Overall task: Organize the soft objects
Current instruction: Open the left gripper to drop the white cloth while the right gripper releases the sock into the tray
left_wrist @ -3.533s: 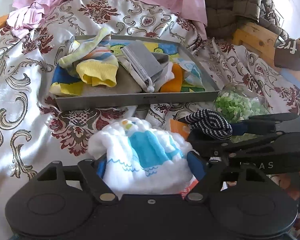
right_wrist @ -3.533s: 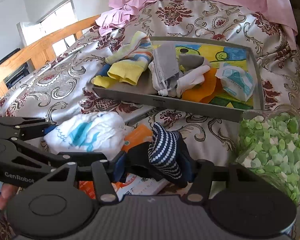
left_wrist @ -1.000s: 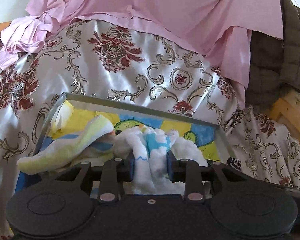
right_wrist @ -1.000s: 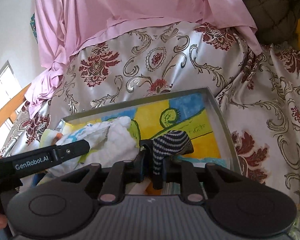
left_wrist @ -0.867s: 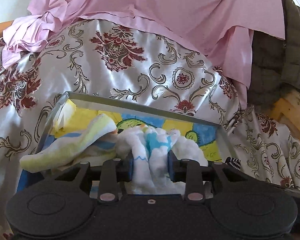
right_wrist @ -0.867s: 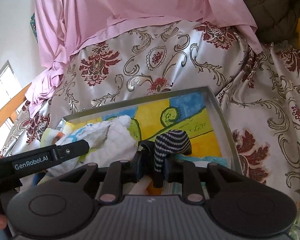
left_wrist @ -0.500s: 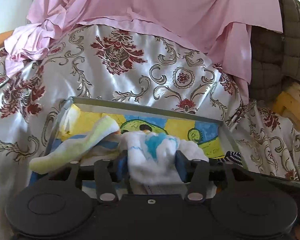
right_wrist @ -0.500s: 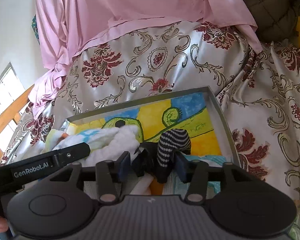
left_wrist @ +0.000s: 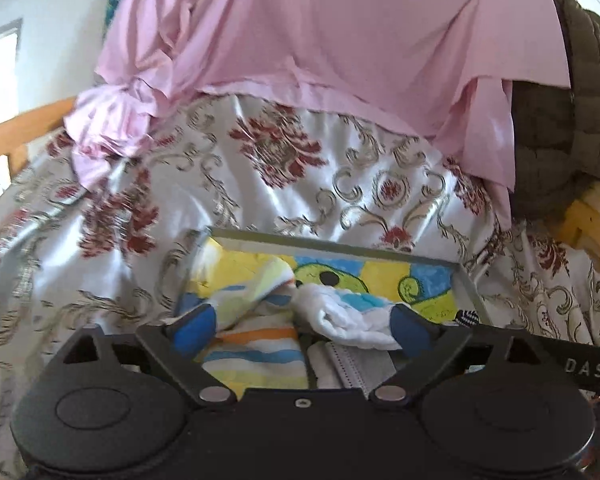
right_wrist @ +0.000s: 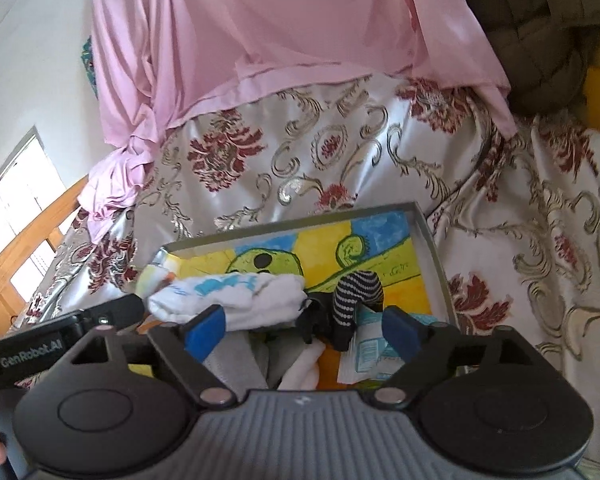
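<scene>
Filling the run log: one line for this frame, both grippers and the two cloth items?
left gripper: opening, nothing clamped | right gripper: opening, nothing clamped | white-blue cloth: in tray | striped sock: in tray

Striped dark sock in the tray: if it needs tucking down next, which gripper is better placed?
Right. The striped dark sock stands directly between the right gripper's opening jaws, untouched. The left gripper, also opening, sits over the white-and-blue cloth, with the sock off at its far right edge.

Glossy satin bedspread (floral), matt pink cloth, fluffy white towel, grey tray.
</scene>
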The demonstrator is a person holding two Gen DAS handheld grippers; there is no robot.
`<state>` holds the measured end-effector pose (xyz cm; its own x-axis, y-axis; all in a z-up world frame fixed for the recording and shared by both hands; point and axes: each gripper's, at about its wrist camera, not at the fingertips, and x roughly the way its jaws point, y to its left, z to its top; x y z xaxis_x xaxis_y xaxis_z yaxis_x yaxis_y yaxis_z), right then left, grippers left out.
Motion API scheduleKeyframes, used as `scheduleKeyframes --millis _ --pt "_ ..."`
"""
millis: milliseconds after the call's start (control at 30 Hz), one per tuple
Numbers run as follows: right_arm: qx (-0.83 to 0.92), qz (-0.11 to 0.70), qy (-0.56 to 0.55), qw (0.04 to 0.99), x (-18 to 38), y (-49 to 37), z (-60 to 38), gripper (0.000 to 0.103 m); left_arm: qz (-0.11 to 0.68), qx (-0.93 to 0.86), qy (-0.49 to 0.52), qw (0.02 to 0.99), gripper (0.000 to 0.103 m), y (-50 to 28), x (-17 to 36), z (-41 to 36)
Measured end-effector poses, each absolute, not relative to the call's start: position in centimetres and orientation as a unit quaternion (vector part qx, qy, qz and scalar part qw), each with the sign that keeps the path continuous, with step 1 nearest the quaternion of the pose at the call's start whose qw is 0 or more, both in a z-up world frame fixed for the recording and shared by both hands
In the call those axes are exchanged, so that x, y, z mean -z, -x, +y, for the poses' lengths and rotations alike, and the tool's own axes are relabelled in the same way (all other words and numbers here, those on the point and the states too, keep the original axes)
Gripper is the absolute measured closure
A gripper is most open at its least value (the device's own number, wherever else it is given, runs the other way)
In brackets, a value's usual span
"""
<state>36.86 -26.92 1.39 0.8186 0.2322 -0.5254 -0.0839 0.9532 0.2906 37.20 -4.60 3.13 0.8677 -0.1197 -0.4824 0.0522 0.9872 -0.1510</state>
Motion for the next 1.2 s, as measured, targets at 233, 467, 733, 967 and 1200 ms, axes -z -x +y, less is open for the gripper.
scheduleKeyframes --millis 233,467,733,967,1200 --pt "-0.080 0.269 -0.113 0.953 -3.4 -33.6 -26.7 0.000 0.236 0.032 0.063 0.969 0.001 -33.4 -5.2 -3.9" --pt "-0.077 0.237 -0.097 0.963 -5.0 -29.4 -26.9 0.000 0.221 0.030 0.091 0.971 0.001 -29.4 -6.3 -2.9" --pt "-0.075 0.203 -0.088 0.972 -6.2 -24.7 -26.7 0.000 0.200 0.010 0.087 0.976 0.001 -25.1 -7.1 -2.1" --pt "-0.070 0.182 -0.085 0.977 -6.3 -21.2 -26.6 0.000 0.188 0.001 0.089 0.978 0.001 -22.1 -7.5 -2.2" --pt "-0.057 0.163 -0.088 0.981 -5.9 -17.6 -26.9 0.000 0.167 0.016 0.067 0.984 0.001 -18.2 -7.5 -2.9"
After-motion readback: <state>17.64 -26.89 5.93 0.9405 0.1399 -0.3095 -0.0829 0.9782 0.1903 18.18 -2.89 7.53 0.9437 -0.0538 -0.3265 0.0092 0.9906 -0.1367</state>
